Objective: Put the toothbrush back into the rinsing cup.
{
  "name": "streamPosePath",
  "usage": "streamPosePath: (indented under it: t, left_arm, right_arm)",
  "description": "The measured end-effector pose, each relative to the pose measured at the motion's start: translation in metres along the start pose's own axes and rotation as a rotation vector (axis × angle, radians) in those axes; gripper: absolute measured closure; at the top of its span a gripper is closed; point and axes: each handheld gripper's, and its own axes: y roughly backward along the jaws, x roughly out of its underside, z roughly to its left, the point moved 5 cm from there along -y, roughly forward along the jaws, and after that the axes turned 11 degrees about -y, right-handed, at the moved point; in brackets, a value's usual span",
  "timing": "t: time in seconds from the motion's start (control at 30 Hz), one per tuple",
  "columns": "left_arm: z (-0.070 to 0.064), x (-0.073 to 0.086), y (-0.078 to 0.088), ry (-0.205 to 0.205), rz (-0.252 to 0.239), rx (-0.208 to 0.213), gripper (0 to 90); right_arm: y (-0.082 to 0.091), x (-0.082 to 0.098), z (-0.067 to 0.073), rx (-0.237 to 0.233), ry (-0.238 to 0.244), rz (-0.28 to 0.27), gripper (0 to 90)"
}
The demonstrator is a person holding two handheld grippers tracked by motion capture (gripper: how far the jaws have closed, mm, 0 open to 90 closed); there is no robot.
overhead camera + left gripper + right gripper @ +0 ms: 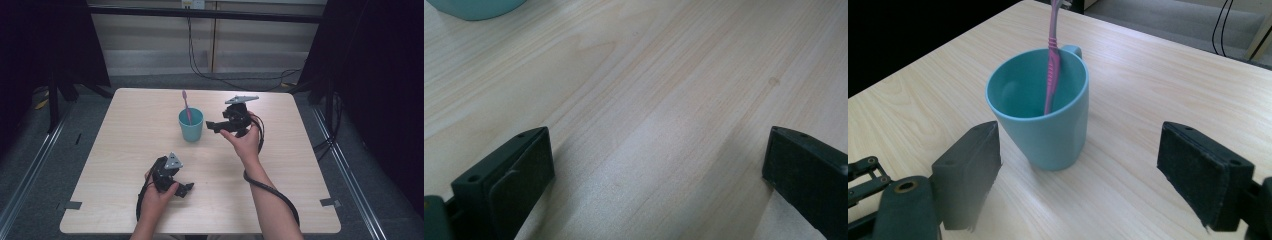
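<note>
One teal cup (1043, 120) just beyond open right jaws.

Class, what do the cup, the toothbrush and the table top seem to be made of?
Cup: probably plastic, matte teal, even colour with a soft sheen; glazed ceramic is possible.
Toothbrush: pink plastic, with a ribbed grip that is perhaps rubbery.
Table top: pale wood or wood-look laminate, smooth, showing grain lines.
</note>
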Motion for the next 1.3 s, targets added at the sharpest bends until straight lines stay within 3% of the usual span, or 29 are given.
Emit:
streamPosePath:
  t: [0.77, 1.3]
  left_arm:
    - [0.0, 0.0, 0.0, -0.001, 0.001, -0.001, 0.0]
    - [0.0, 0.0, 0.0, 0.0, 0.0, -0.001, 0.0]
  right_arm:
    - [0.017, 0.022, -0.019, 0.002, -0.028, 0.021, 16.9]
    - [0.029, 0.033, -0.023, 0.005, 0.005, 0.041, 17.1]
